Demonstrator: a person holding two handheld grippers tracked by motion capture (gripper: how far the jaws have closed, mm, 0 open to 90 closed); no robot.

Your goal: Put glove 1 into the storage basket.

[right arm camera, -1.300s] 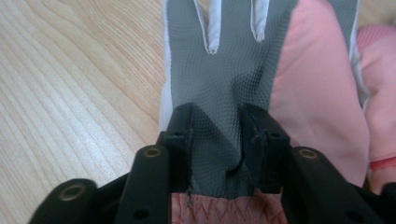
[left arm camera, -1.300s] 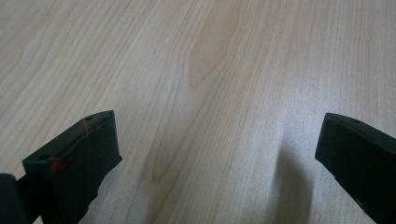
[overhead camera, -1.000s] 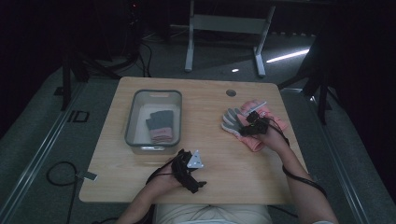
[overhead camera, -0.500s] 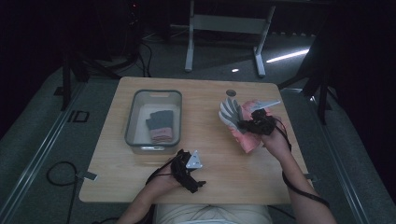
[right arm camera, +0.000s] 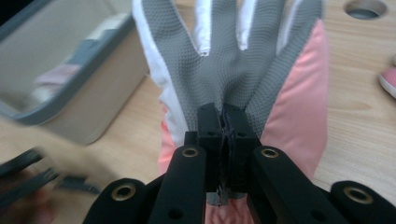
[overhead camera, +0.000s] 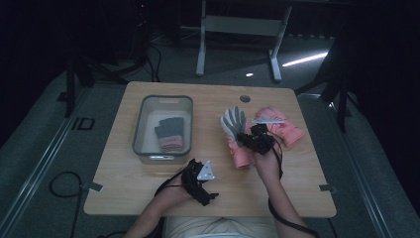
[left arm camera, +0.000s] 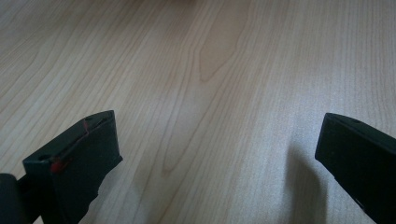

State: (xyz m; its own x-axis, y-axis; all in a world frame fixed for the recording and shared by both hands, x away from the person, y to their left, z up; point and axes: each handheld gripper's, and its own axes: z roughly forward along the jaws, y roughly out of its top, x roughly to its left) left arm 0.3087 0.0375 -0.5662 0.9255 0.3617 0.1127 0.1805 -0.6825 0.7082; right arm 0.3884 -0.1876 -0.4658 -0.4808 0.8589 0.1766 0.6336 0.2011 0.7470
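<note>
Right gripper view shows the right hand-held gripper (right arm camera: pixel 223 128) clamped tight on the grey palm of a pink and grey glove (right arm camera: pixel 243 70). From the high view, that glove (overhead camera: pixel 234 130) hangs lifted just right of the grey bin (overhead camera: pixel 143 130), which holds another folded glove (overhead camera: pixel 170 135). A second pink glove (overhead camera: pixel 282 128) lies farther right of the bin, possibly flat on the tabletop (overhead camera: pixel 297 178). The left hand-held gripper (overhead camera: pixel 200 181) rests in front of the bin, jaws wide apart over bare wood.
</note>
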